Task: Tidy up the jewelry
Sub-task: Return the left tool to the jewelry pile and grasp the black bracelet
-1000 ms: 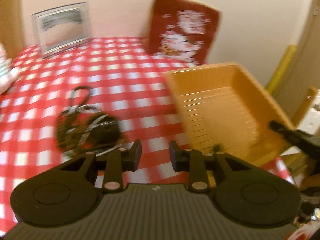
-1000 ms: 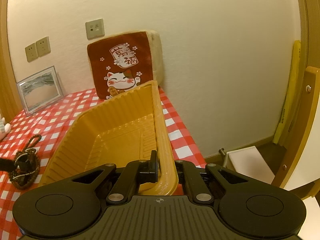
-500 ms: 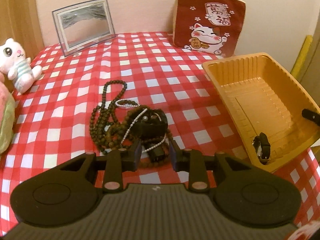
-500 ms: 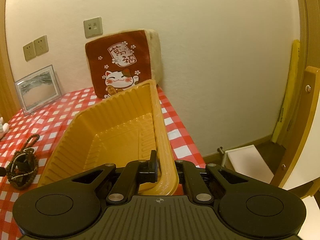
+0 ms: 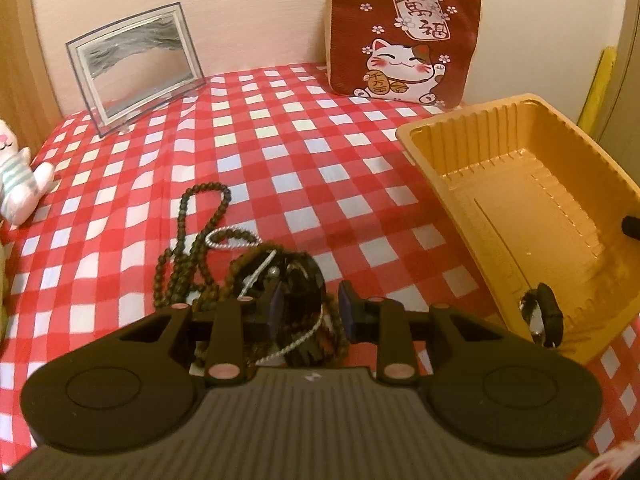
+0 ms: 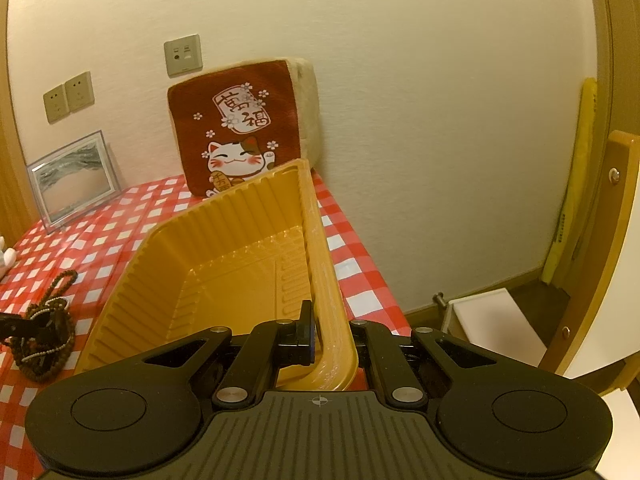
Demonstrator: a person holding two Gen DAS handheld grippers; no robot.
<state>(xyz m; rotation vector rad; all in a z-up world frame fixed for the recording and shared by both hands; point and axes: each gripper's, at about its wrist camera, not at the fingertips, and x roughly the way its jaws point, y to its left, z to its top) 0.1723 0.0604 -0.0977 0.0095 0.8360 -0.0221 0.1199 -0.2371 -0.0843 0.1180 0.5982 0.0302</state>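
Note:
A tangled pile of dark bead necklaces, a pearl strand and a black piece [image 5: 248, 272] lies on the red checked tablecloth [image 5: 280, 152]. My left gripper [image 5: 310, 308] is open, its jaws astride the near part of the pile. An orange plastic tray [image 5: 532, 208] stands at the right with one dark bracelet [image 5: 544, 312] in its near corner. My right gripper [image 6: 330, 336] is shut on the tray's right rim [image 6: 324, 280]. The pile also shows in the right wrist view [image 6: 44, 336].
A glass sand picture frame [image 5: 136, 64] and a red lucky-cat cushion [image 5: 404, 36] lean on the back wall. A white plush toy [image 5: 20, 176] sits at the left edge. The table edge runs right of the tray, with wooden furniture [image 6: 592, 264] beyond.
My left gripper has swung from the tray to the jewelry pile and moved down over it, jaws open. The right gripper keeps its hold on the tray rim.

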